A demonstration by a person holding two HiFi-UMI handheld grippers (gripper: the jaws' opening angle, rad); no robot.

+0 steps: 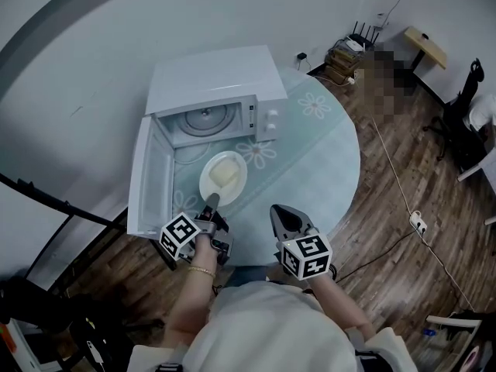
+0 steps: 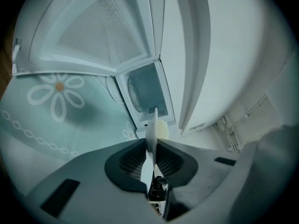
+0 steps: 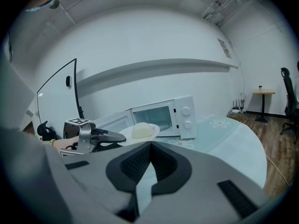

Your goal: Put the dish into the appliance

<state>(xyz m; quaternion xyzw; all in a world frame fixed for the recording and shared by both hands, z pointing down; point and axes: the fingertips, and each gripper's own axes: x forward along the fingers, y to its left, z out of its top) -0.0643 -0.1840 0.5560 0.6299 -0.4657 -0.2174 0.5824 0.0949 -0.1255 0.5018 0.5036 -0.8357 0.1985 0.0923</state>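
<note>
Door [image 1: 151,178] of the microwave oven [image 1: 217,91] is open. The left gripper [image 1: 211,201] is clamped on the rim of the plate [image 1: 206,183] of pale food, held just in front of the empty cavity, so insertion remains to be done. The right gripper [image 1: 282,215] is near by, jaws together on nothing. No brand, label or writing is legible on the oven.

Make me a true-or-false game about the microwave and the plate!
The left gripper holds the plate by its rim. True.
The microwave has its door shut. False: it stands wide open.
The plate is inside the microwave. False: it is outside, in front of the opening.
The right gripper holds nothing. True.
The plate is empty. False: pale food lies on it.
</note>
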